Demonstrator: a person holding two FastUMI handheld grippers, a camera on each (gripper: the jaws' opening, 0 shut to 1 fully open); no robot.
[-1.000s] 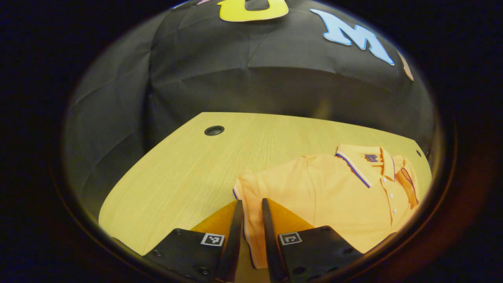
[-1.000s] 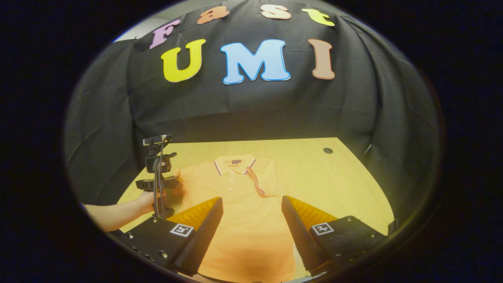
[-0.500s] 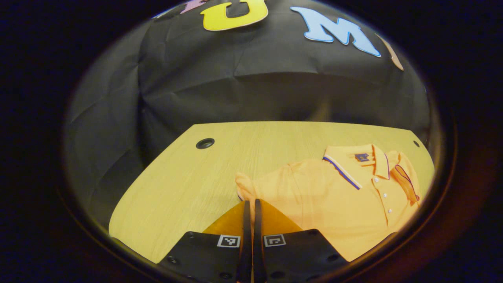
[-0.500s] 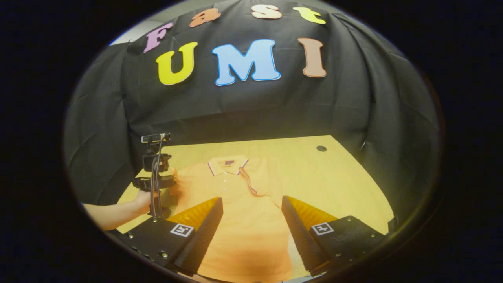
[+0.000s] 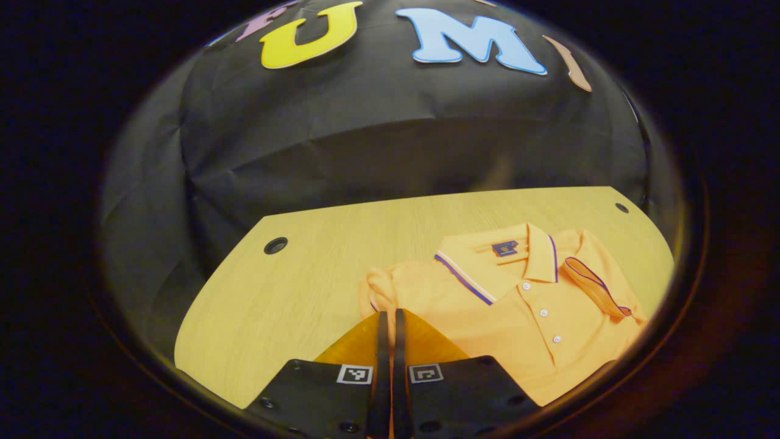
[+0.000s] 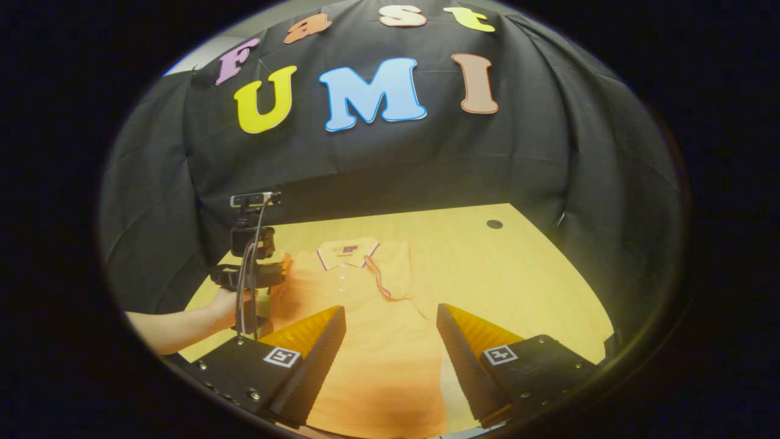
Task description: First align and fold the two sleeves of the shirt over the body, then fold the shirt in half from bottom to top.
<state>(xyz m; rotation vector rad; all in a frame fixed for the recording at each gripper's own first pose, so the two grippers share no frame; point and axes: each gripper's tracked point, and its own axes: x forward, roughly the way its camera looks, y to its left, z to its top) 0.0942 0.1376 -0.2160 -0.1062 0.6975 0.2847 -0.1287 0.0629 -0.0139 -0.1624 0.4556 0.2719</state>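
The orange polo shirt [image 5: 518, 317] lies face up on the wooden surface [image 5: 292, 292], its collar [image 5: 487, 262] toward the booth's back wall and its hem toward the person. The collar serves as the landmark here. To one side of the collar, the sleeve [image 5: 378, 292] is bunched and lifted off the surface, because the left gripper [image 5: 387, 323] has its fingers pressed together on that sleeve's edge; the cloth rises in a small hump just beyond the fingertips. That pinch at the cuff looks chosen so the sleeve can be carried across toward the button placket below the collar. In the right gripper view, a hand [image 6: 228, 302] holds the left gripper beside the shirt's shoulder.

On the other side of the collar, the opposite sleeve [image 5: 594, 286] already lies folded onto the body, its trimmed cuff slanting down from the collar.

The right gripper [image 6: 390, 332] hangs over the lower body of the shirt, well below the collar, its fingers spread wide and gripping nothing. It seems to wait there, likely ready for the bottom-to-top fold once the left sleeve is laid over.
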